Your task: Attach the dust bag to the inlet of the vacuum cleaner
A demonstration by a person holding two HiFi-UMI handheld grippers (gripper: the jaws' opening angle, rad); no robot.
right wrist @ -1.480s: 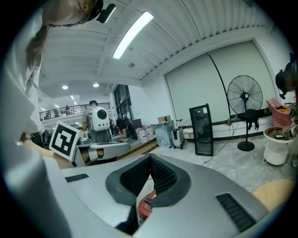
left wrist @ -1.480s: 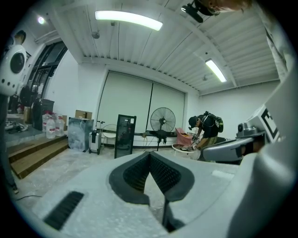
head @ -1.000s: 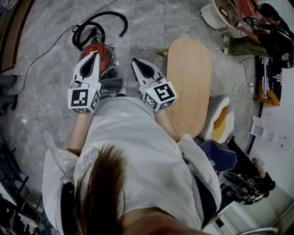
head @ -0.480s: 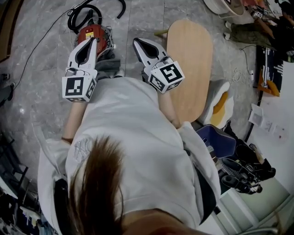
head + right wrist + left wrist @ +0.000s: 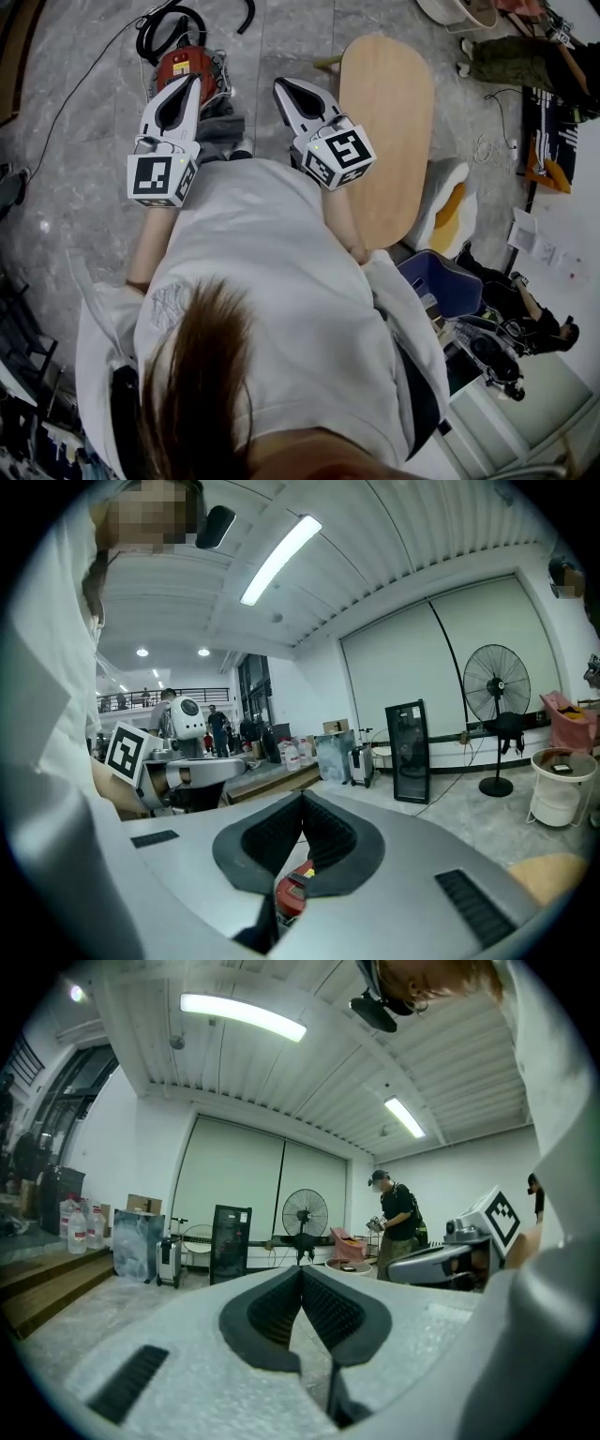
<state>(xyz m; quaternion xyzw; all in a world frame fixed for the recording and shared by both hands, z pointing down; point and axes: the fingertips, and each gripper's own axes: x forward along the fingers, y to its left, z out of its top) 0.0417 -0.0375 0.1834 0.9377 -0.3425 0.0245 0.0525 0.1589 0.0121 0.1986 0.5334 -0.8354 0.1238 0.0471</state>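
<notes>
My left gripper and right gripper stay clenched, empty, by the vacuum cleaner; no dust bag shows, so progress is unclear.

The left gripper overlaps the red vacuum cleaner, the right gripper beside it, jaws seemingly together
</notes>
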